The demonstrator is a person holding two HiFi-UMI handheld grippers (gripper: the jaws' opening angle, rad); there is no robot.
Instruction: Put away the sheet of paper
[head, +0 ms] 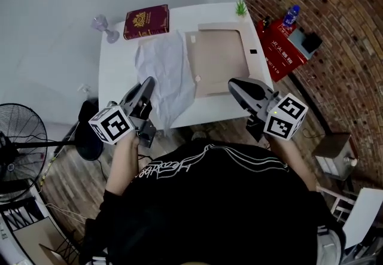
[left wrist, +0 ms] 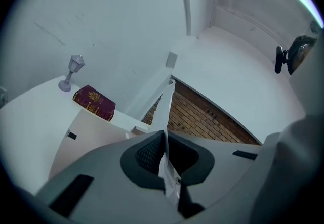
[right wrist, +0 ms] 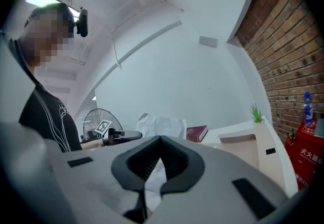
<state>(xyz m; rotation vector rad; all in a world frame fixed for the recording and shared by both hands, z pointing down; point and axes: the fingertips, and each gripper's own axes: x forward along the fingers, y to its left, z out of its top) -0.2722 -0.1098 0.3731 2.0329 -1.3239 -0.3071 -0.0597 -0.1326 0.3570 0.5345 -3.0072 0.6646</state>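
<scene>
A crumpled white sheet of paper (head: 163, 72) lies partly over the white table (head: 114, 72) and droops past its front edge. My left gripper (head: 148, 85) is shut on the paper's left edge. In the left gripper view the sheet (left wrist: 163, 112) rises edge-on from between the jaws of the left gripper (left wrist: 164, 134). My right gripper (head: 233, 84) hovers at the near edge of a tan flat folder (head: 216, 57), apart from the paper. In its own view the right gripper (right wrist: 160, 139) has its pads together, and the paper (right wrist: 163, 126) hangs beyond them.
On the table's far side are a dark red book (head: 146, 21), a glass goblet (head: 102, 24) and a small green plant (head: 241, 8). A red box (head: 281, 48) with a blue bottle (head: 291, 15) stands by the brick wall on the right. A fan (head: 18, 132) is on the left.
</scene>
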